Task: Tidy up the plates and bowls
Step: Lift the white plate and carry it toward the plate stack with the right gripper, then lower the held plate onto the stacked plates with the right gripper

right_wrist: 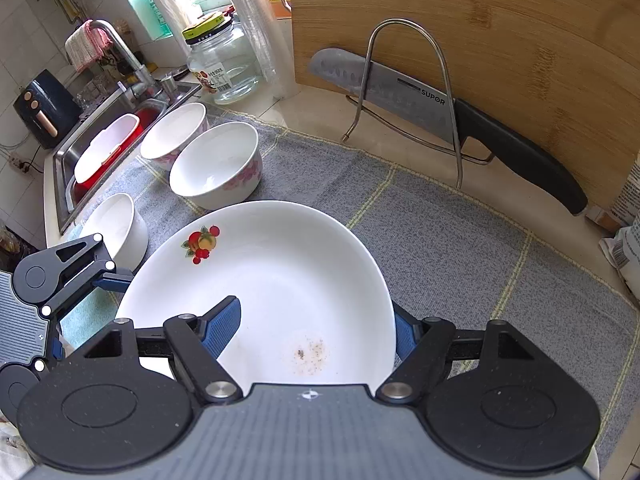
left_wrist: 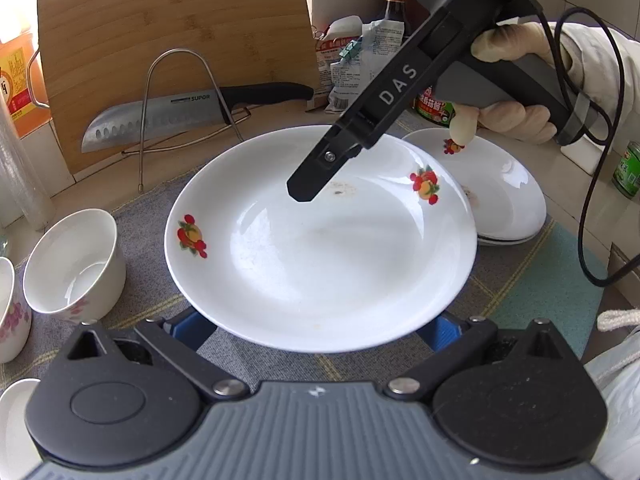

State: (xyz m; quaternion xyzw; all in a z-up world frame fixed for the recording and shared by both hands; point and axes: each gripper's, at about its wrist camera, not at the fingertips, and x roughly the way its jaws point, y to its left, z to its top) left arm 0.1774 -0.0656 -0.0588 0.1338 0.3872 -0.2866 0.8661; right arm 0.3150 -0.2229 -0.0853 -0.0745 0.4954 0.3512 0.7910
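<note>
Closest to the lens in the right wrist view, the right gripper [right_wrist: 316, 332] stands at a middling width with the fruit-print plate [right_wrist: 280, 272] between its fingers. The left blue pad [right_wrist: 224, 326] lies on top of the plate's inner face and the right pad is tucked behind the rim, so it looks clamped on the plate, though the contact itself is partly hidden. The plate fills the lower centre of that frame and tilts, its far rim toward the bowls [right_wrist: 216, 168] at the upper left. In the left wrist view the left gripper [left_wrist: 316, 340] sits at the bottom edge with its fingers spread wide. Their tips vanish under the plate's near rim, and they pinch nothing that can be seen. The next move, as I judge it, turns on the second plate [left_wrist: 500, 192], which carries the same print and lies to the right of centre in that frame on the grey cloth [left_wrist: 152, 216]. The held plate's right rim overlaps its left edge. It sits just below the gloved hand [left_wrist: 516, 80] that carries the right gripper, so that hand is the nearer one. A round plate has no long axis to line up, so a short carry toward the frame's right should do for stacking.
</note>
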